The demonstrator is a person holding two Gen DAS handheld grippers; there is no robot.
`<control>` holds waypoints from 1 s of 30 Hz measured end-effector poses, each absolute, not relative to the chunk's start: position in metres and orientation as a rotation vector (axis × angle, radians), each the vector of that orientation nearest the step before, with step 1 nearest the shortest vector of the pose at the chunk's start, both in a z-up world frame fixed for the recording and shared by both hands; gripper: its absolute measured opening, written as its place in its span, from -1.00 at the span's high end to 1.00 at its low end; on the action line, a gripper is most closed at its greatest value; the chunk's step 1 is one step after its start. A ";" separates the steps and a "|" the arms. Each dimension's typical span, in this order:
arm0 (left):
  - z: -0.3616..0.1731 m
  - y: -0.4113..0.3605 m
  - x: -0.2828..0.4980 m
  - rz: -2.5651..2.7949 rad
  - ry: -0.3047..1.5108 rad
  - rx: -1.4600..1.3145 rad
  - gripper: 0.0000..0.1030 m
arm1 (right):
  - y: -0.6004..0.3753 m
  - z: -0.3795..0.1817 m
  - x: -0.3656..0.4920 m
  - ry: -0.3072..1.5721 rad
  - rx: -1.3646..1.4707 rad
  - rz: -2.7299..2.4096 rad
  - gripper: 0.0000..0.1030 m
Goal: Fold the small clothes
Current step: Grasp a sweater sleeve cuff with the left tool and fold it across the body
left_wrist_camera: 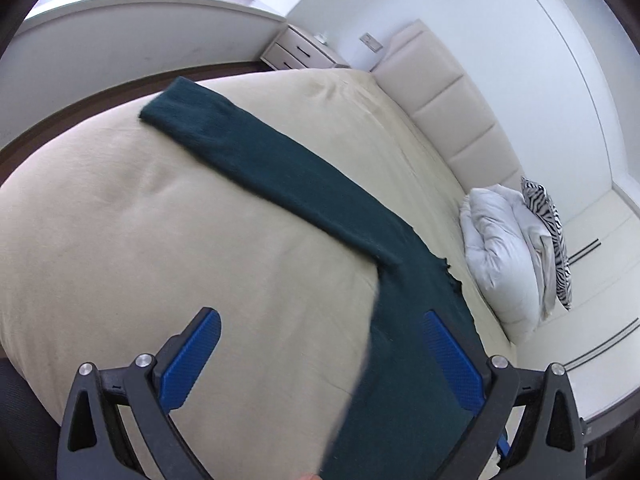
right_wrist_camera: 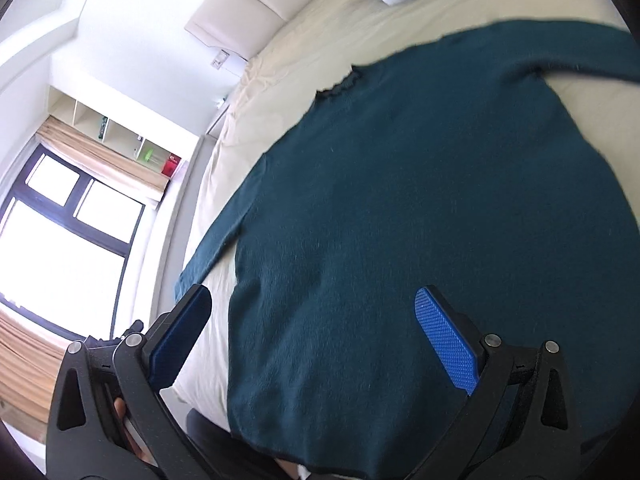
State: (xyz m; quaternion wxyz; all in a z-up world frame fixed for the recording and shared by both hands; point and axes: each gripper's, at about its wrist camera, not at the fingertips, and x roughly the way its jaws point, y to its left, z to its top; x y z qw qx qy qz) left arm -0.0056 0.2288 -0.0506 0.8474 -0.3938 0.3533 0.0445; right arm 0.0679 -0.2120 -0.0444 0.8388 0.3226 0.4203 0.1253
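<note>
Both tongs stand wide open and hold nothing: our left gripper [left_wrist_camera: 320, 354] hovers over the side edge of the sweater [right_wrist_camera: 420, 220], its right pad over the knit and its left pad over the bare bed [left_wrist_camera: 140, 240]; our right gripper [right_wrist_camera: 314, 338] hangs above the lower body of the sweater, near its hem.

We take the sweater as our landmark. It lies flat, spread across the bed, one sleeve [left_wrist_camera: 248, 152] stretched straight out from its shoulder toward the far edge of the mattress, the other sleeve [right_wrist_camera: 216, 240] running along its side toward the window [right_wrist_camera: 68, 224]. Beyond its frilled collar [right_wrist_camera: 340, 82] lie the white pillows [left_wrist_camera: 500, 248] and a striped cushion [left_wrist_camera: 548, 232] against the headboard [left_wrist_camera: 452, 120].

We judge no fold begun yet: the sleeves lie out and the body is at full width.

What could go wrong: the knit is soft and thick, so if we pinch too deep we may catch the bedsheet with it and drag both. If we grip only one layer, the body may slide apart. The hem lies at the near edge of the bed, so a careless pull toward us could tip the sweater off.
</note>
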 end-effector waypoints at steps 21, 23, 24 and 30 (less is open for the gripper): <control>-0.127 0.394 0.093 0.434 0.500 -1.380 -0.43 | -0.189 -0.055 0.127 0.893 0.591 0.209 -0.53; -0.131 0.402 0.098 0.463 0.495 -1.397 0.14 | -0.192 -0.061 0.128 0.897 0.603 0.203 -0.53; -0.135 0.405 0.101 0.469 0.504 -1.414 0.41 | -0.193 -0.063 0.127 0.898 0.600 0.201 -0.53; -0.100 0.379 0.120 0.436 0.525 -1.239 0.85 | -0.206 -0.071 0.119 0.887 0.608 0.193 -0.53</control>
